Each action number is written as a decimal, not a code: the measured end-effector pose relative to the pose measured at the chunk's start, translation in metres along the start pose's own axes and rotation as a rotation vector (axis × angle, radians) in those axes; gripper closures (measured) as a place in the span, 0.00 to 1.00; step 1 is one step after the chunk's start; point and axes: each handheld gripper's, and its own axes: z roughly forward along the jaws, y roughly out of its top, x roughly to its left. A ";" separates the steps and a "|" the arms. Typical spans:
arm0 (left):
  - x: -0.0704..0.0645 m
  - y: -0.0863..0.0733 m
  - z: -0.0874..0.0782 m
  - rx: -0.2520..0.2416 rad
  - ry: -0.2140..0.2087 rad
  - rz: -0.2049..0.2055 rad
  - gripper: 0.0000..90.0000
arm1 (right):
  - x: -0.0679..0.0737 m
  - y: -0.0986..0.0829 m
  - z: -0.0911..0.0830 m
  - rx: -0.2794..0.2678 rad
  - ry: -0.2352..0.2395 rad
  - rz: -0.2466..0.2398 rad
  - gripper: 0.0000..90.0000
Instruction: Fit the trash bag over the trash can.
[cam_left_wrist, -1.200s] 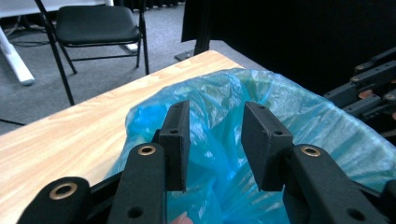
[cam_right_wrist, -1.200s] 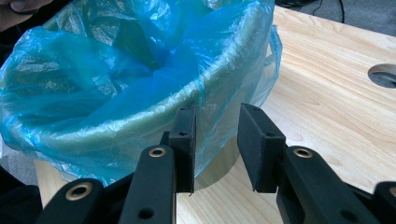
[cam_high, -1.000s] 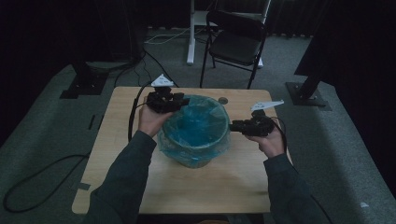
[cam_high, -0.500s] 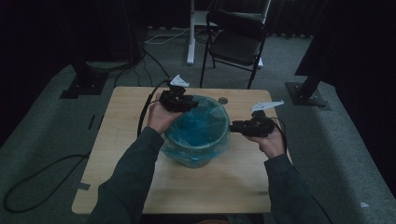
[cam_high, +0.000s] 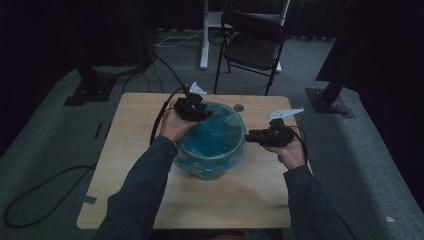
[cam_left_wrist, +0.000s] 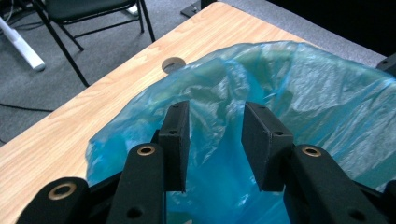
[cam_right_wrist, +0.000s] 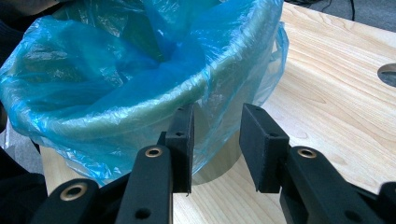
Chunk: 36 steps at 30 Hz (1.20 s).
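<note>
A round bin lined with a blue plastic bag (cam_high: 212, 142) stands mid-table. In the high view my left gripper (cam_high: 201, 113) hovers over the bin's far-left rim. Seen along its own jaws, the left gripper (cam_left_wrist: 212, 116) is open, with loose folds of the bag (cam_left_wrist: 303, 93) below and behind the gap, nothing pinched. My right gripper (cam_high: 251, 135) is just off the bin's right side, apart from it. It (cam_right_wrist: 215, 116) is open too, level with the bag's overhanging skirt (cam_right_wrist: 116, 79) beneath the rim.
The light wooden table (cam_high: 135, 150) has a round cable hole (cam_high: 239, 107) behind the bin. A white paper strip (cam_high: 285, 113) lies at the far right. A black folding chair (cam_high: 255, 45), stand bases and floor cables sit beyond the table.
My left gripper has moved from the bin's left side up and rightward, over the far-left rim. The right gripper has stayed almost still beside the bin.
</note>
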 end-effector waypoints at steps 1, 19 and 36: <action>-0.001 0.001 0.000 0.000 0.001 0.003 0.69 | 0.000 0.000 0.000 0.000 0.000 0.000 0.72; -0.022 0.017 0.023 0.082 -0.021 0.091 0.68 | -0.003 -0.007 -0.001 0.008 0.009 0.007 0.70; -0.024 0.016 0.029 0.132 0.023 0.122 0.68 | -0.002 -0.010 0.003 0.010 0.020 0.008 0.70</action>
